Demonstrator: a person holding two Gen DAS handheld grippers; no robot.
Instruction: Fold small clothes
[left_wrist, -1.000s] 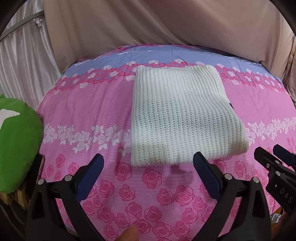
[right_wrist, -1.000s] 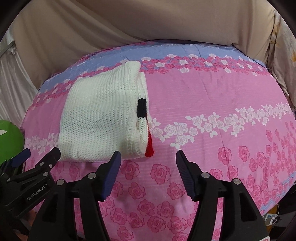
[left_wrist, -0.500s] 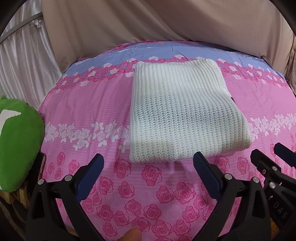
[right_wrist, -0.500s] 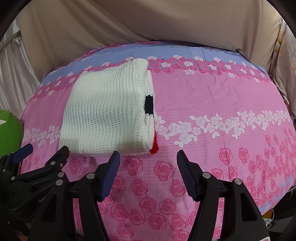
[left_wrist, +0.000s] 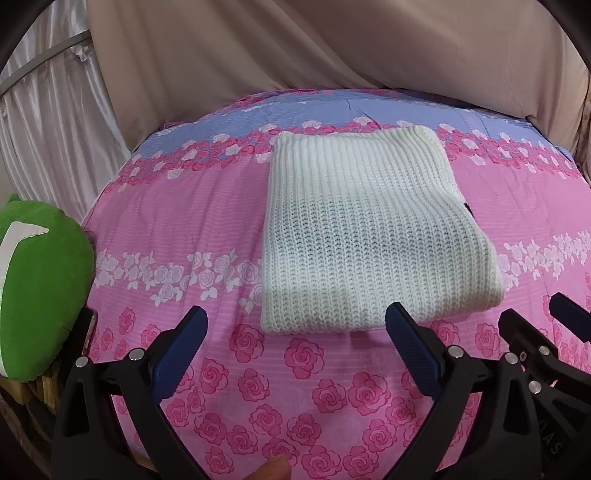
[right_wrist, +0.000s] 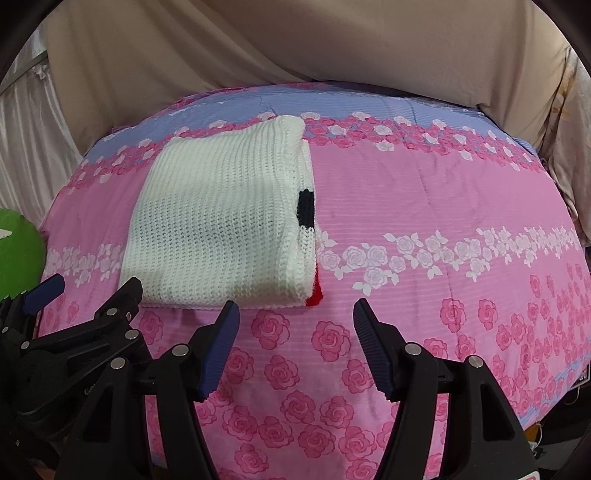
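White knitted sweater (left_wrist: 369, 236) lies folded flat on the pink rose bedspread (left_wrist: 184, 206). The left gripper (left_wrist: 295, 325) and right gripper (right_wrist: 295, 317) hang just in front of it, both wide open, holding nothing.

This is a bedroom in a home. A bed (left_wrist: 207, 221) wears a pink and lilac rose-print cover, a beige sheet (left_wrist: 332, 48) drapes behind it, and a green plush cushion (left_wrist: 37, 288) sits beside it.

White knit sweater (left_wrist: 365, 236), pink rose-print bedspread (left_wrist: 177, 221)
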